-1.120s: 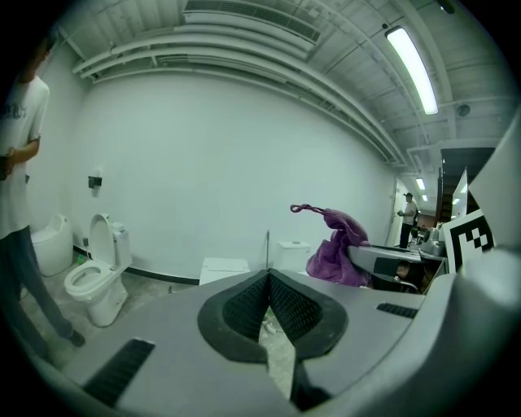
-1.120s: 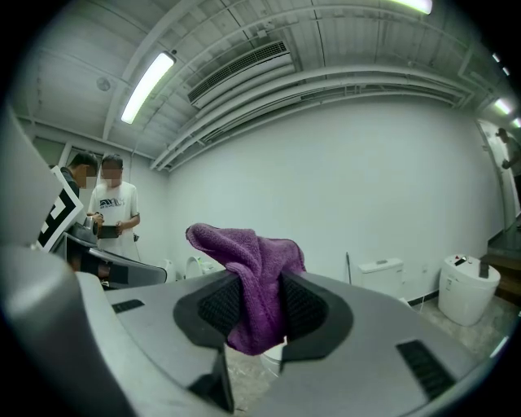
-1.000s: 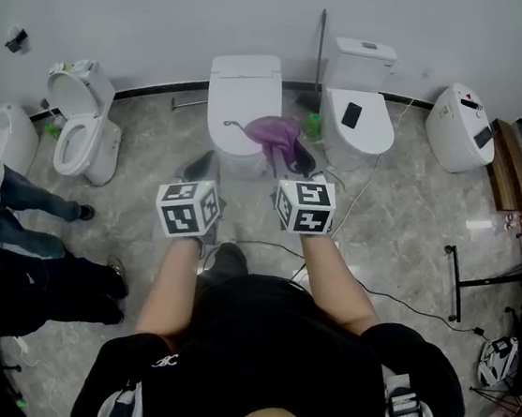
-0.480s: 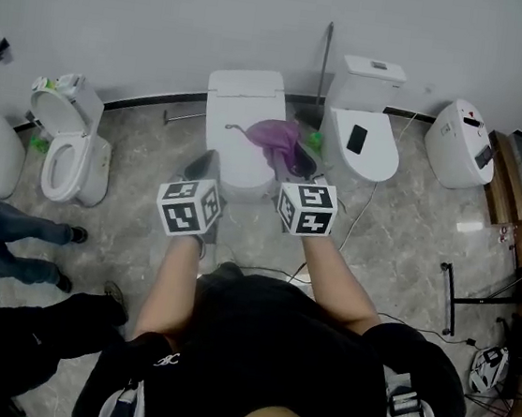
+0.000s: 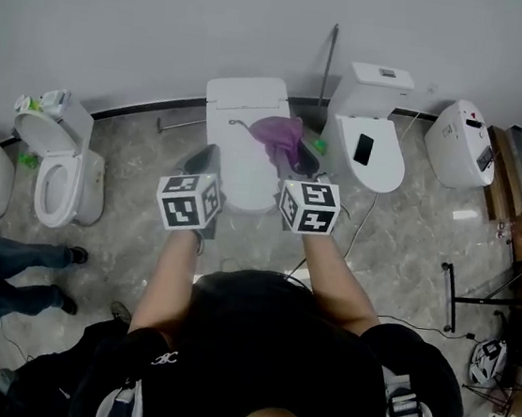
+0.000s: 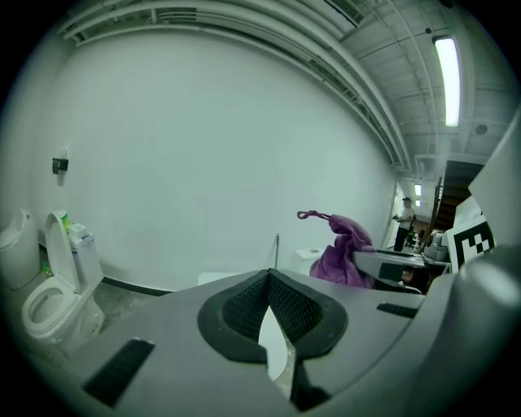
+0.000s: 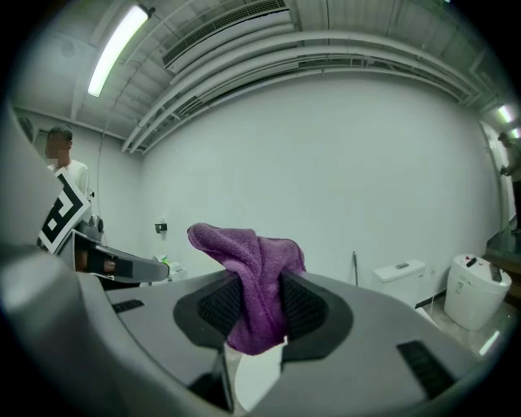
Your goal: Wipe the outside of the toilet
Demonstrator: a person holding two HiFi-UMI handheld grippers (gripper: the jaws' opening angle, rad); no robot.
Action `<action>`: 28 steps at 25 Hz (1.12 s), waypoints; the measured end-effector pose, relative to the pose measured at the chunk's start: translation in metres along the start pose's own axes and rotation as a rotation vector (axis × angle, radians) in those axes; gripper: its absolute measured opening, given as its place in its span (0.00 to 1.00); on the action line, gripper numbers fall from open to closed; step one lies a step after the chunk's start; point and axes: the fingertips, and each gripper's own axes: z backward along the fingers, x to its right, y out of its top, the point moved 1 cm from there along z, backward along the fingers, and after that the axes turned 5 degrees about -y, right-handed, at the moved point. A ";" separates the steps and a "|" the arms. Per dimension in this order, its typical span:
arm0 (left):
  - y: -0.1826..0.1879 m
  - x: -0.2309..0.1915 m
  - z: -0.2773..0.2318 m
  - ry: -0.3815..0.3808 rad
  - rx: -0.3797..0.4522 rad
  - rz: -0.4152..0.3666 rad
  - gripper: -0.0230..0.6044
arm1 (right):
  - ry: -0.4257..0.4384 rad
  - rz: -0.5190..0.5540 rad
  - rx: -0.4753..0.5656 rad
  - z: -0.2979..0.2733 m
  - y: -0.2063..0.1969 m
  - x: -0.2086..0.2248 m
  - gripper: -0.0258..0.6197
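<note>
Right gripper view: right tool (image 7: pixel 260 311) pinching purple cloth (image 7: pixel 244 252), left tool (image 6: pixel 269 313) closed empty; toilet (image 5: pixel 245 149) wiping not started, I'd guess.

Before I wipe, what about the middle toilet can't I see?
Head view: toilet sides and base lie under its own lid; stains too small to tell.
Right gripper view: purple cloth and right gripper hide nearly all of it.
Left gripper view: left gripper hides all but slivers.
</note>
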 end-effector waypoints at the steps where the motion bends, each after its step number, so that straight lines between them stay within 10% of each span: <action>1: 0.001 -0.008 -0.006 -0.004 -0.006 0.001 0.05 | -0.006 -0.004 -0.002 -0.010 0.000 -0.002 0.23; 28: 0.051 -0.093 -0.189 0.177 -0.074 0.088 0.05 | 0.212 0.015 -0.134 -0.239 -0.004 0.060 0.23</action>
